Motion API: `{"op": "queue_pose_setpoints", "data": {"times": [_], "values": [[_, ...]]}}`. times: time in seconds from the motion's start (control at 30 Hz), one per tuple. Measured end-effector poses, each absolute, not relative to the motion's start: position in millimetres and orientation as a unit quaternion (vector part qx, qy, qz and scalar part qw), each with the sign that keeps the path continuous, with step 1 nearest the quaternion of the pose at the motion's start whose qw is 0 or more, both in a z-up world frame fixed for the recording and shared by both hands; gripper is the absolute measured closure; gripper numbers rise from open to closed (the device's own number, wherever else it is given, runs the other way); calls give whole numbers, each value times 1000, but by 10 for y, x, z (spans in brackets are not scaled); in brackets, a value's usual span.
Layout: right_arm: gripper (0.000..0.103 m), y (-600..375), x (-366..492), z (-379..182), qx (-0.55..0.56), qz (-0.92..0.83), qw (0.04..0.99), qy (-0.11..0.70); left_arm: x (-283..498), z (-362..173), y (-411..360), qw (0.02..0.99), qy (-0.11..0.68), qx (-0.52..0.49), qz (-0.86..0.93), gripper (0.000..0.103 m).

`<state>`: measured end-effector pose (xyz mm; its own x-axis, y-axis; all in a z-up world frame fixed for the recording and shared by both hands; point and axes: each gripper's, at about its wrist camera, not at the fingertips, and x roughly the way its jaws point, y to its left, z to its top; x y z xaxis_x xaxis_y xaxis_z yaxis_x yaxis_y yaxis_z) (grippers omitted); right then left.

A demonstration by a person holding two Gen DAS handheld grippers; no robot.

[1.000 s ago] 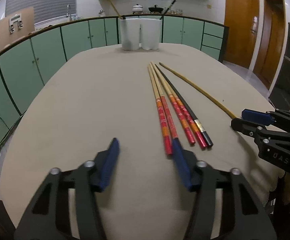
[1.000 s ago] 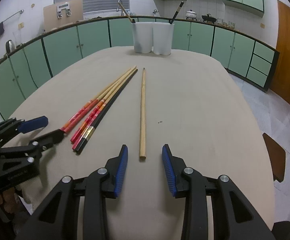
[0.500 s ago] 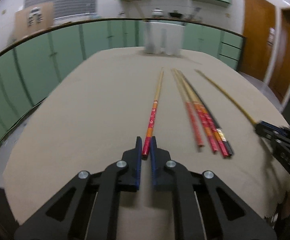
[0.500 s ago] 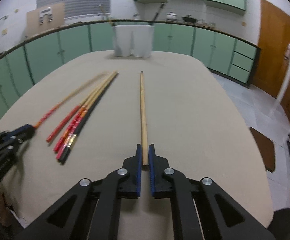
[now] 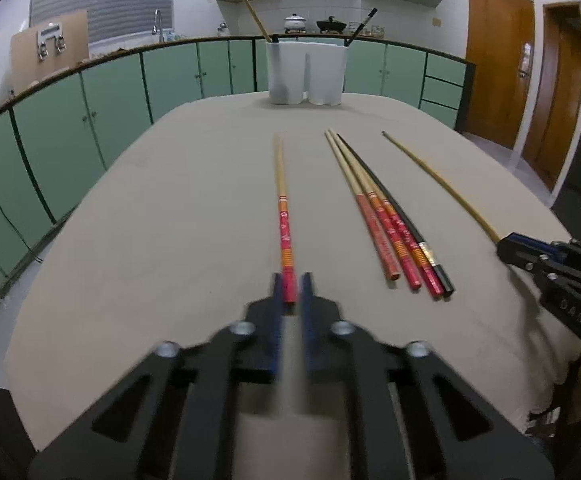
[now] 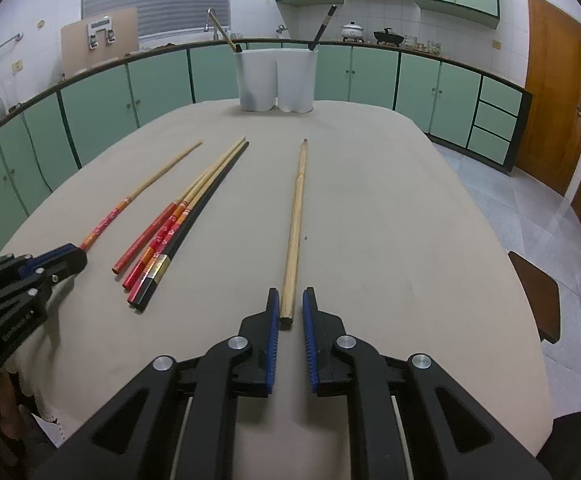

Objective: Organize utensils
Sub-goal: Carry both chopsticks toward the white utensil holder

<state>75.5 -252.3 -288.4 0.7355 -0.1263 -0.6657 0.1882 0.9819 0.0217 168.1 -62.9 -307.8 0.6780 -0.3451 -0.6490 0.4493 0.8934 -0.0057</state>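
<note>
1. Six chopsticks lie on the beige cloth-covered table (image 5: 170,208): one lone red-handled bamboo chopstick (image 5: 283,216), a bundle of four (three red-handled, one black) (image 5: 390,216), and one plain pale wooden chopstick (image 6: 295,224).
2. Two white cylindrical holders (image 6: 276,80) stand touching at the table's far end; two sticks, one light and one dark, poke out of them.
3. The left gripper (image 5: 290,292) has its blue pads narrow around the red end of the lone chopstick. The pads look blurred here, so whether they actually press the stick cannot be told.
4. The right gripper (image 6: 291,308) is also narrow, its pads flanking the near end of the plain wooden chopstick with a slim gap visible on each side; the stick lies on the cloth.
5. Only the right wrist view shows that gap clearly. It also shows the left gripper (image 6: 56,258) from the side, its tip at the end of the lone chopstick (image 6: 138,192).
6. The left wrist view shows the right gripper (image 5: 508,246) from the side at the plain chopstick's (image 5: 438,180) near end, with the bundle between the two held sticks.
7. In the bundle (image 6: 178,220) the sticks overlap, so their touching edges are hard to separate.
8. The holders' insides are hidden.
</note>
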Motion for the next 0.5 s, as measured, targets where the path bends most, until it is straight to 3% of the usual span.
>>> {"op": "queue_pose_setpoints", "data": {"times": [0.2, 0.5], "values": [[96, -2555, 696, -2718, 59, -76, 929, 358, 1682, -2863, -571, 911, 343, 44, -226, 98], [96, -2635, 614, -1766, 56, -54, 945, 317, 1690, -2120, -487, 920, 316, 26, -233, 98]]}}
